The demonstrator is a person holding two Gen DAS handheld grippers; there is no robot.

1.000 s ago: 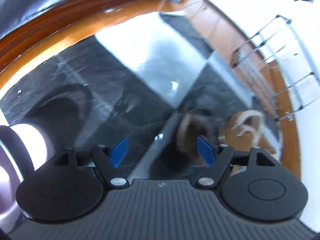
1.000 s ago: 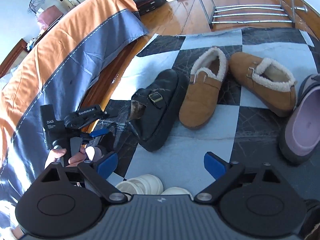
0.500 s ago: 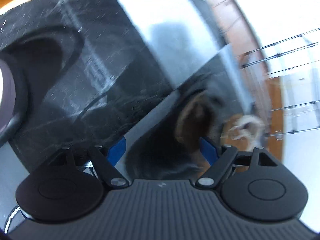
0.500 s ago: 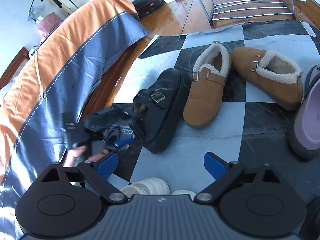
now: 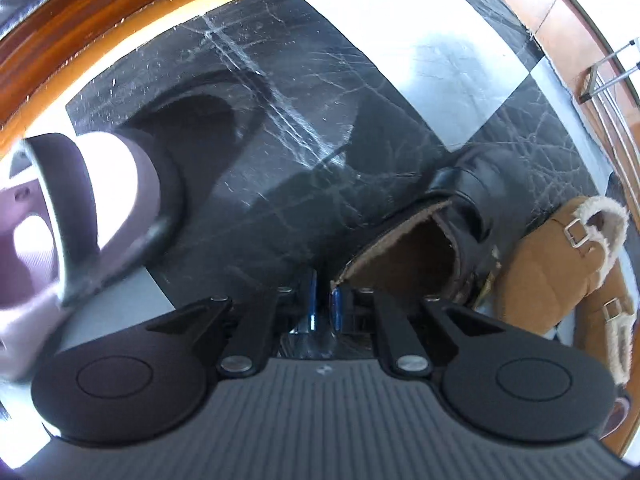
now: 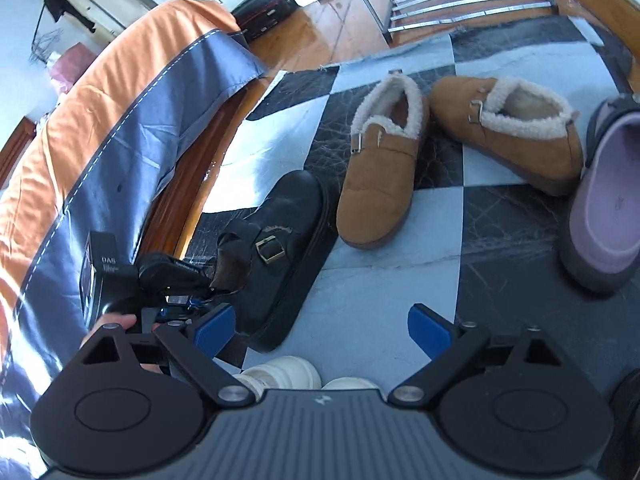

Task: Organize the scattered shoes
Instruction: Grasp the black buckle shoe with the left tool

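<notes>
A black buckled shoe (image 6: 280,232) lies on the chequered mat (image 6: 500,240). My left gripper (image 5: 324,304) is closing at its heel. The brown-lined heel rim (image 5: 400,256) sits between the nearly shut blue pads. In the right wrist view the same left gripper (image 6: 192,302) is against the shoe's heel, held by a hand (image 6: 120,324). My right gripper (image 6: 320,328) hangs open over the mat, nothing between its fingers. Two tan fleece-lined shoes (image 6: 380,176) (image 6: 508,128) lie beyond the black one. A purple clog (image 6: 608,208) is at the right, and another purple clog (image 5: 100,200) is left of the left gripper.
A pair of white shoes (image 6: 280,372) sits just under the right gripper. A metal shoe rack (image 6: 460,0) stands on the wooden floor beyond the mat. An orange and grey bed cover (image 6: 100,120) hangs along the left. A dark suitcase (image 6: 264,4) is at the back.
The left gripper's jaws went from wide open to nearly shut around the black shoe's heel rim as it dropped onto it. The right gripper sank a little toward the mat.
</notes>
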